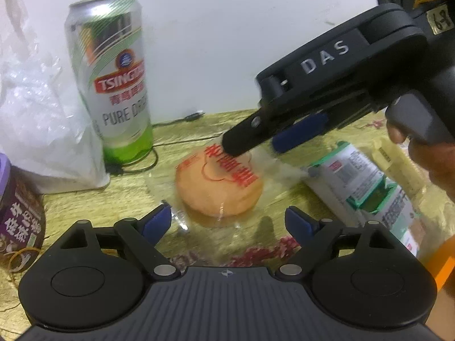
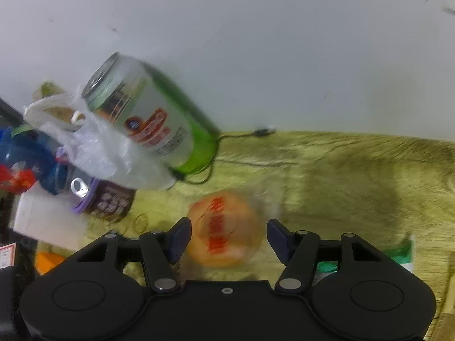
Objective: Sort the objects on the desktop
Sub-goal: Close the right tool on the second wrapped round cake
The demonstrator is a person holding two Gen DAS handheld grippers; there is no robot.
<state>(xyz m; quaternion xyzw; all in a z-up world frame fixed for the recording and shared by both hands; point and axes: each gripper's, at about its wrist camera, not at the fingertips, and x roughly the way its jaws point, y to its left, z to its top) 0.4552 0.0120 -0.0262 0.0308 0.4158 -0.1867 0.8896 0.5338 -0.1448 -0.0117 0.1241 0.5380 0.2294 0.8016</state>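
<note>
That wrapped pastry [image 1: 219, 183] sits mid-frame on the counter [image 1: 199, 130], below and right of the beer can [image 1: 109, 76]. The right tongs [image 2: 229, 240] straddle it with pads apart, not pinching yet, and the left tongs [image 1: 227, 221] hang wide open nearby. It looks soft, light and crushable in slippery plastic, so I'd grip gently across the sides.

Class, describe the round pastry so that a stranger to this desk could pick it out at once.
Start at the tall green and silver beer can standing by the white wall. In front of it, on the yellow cloth, lies the pastry. Alone among its neighbours it is round, golden-orange, stamped with red characters and wrapped in clear film.
</note>
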